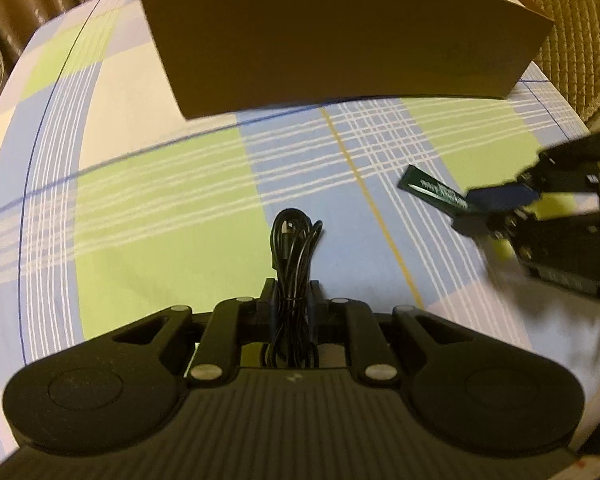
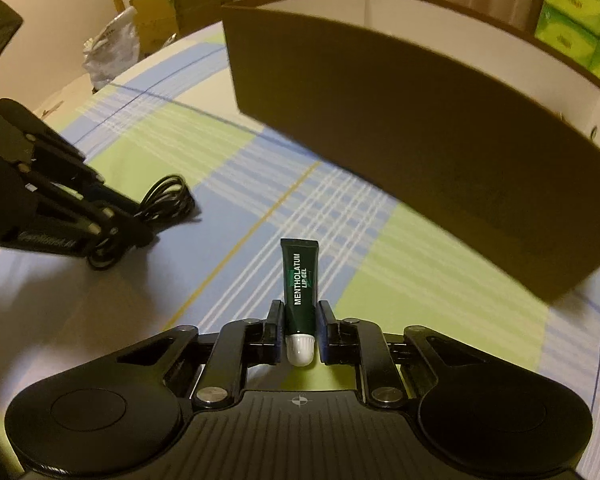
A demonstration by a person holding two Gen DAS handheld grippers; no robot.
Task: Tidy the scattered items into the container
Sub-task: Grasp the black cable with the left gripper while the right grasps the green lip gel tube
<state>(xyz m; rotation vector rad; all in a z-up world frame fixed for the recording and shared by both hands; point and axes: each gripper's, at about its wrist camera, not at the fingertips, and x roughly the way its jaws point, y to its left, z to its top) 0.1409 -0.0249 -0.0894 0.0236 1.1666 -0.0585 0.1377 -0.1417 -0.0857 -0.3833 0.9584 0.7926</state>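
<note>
My left gripper [image 1: 291, 292] is shut on a coiled black cable [image 1: 294, 240], whose loops stick out ahead of the fingers above the cloth. It also shows in the right wrist view [image 2: 166, 200]. My right gripper [image 2: 300, 312] is shut on a dark green lip gel tube [image 2: 300, 276] with a white cap, held pointing forward. The tube also shows in the left wrist view [image 1: 434, 192], held by the right gripper [image 1: 484, 210]. A brown cardboard box [image 1: 340, 40] with a white inside stands ahead of both grippers; it also shows in the right wrist view [image 2: 420, 120].
A blue, green and white checked cloth [image 1: 160, 200] covers the table. A quilted chair [image 1: 576, 40] is at the far right. In the right wrist view, cardboard boxes [image 2: 180, 0] and green tissue packs [image 2: 576, 28] stand beyond the table.
</note>
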